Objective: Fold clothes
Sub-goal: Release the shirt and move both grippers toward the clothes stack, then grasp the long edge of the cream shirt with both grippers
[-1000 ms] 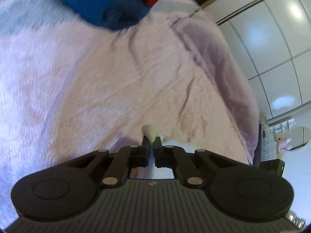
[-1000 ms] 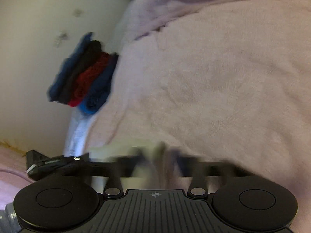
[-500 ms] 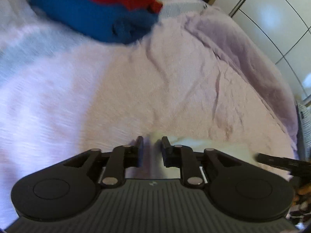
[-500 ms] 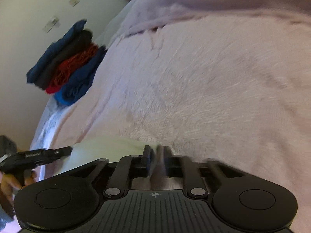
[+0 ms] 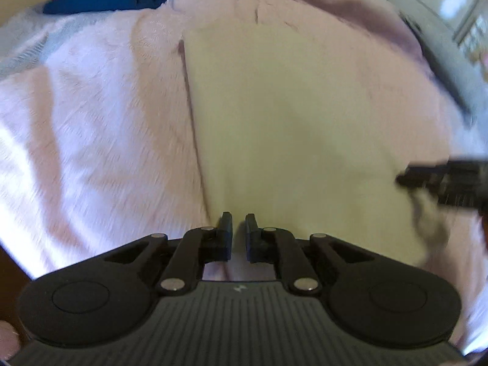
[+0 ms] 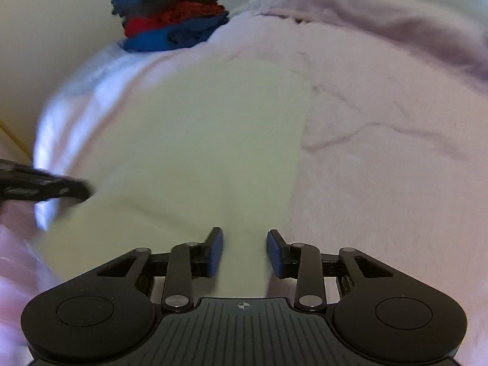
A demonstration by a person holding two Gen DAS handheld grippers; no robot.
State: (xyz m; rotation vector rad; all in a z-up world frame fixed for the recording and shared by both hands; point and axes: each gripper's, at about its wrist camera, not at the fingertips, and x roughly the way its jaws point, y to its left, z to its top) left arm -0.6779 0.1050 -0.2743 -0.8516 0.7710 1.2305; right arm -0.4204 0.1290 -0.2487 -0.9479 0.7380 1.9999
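Pale cream cloth [image 5: 283, 116], folded into a flat rectangle, lies on the pink bedspread [image 5: 91, 128] right in front of both your tools, and you will find no readable writing on it; the only marks in sight are a small pale emblem on the left tool's ribbed body and a tiny crosshair symbol on the right one's. From your left gripper [image 5: 238, 228] the cloth spreads from 12 toward 2 o'clock, its near edge running just behind the fingertips; the jaws stand a narrow gap apart and are closing, with nothing caught between the pads. From your right gripper [image 6: 244, 244] the same cloth [image 6: 195, 140] fills the view from 10 to 12 o'clock, and its near end shows through the gap between the fingers; those jaws stand about half spread, pressing on nothing. Each tool shows in the other's view as a blurred dark shape, your right one at 3 o'clock over the cloth's edge, your left one at 9 o'clock. No box or basket holds anything here: a stack of folded clothes [image 6: 174, 15], dark blue, dark grey, red and bright blue, sits on the bedspread at 11 o'clock, well apart from the cream piece. Motion blur softens most edges.
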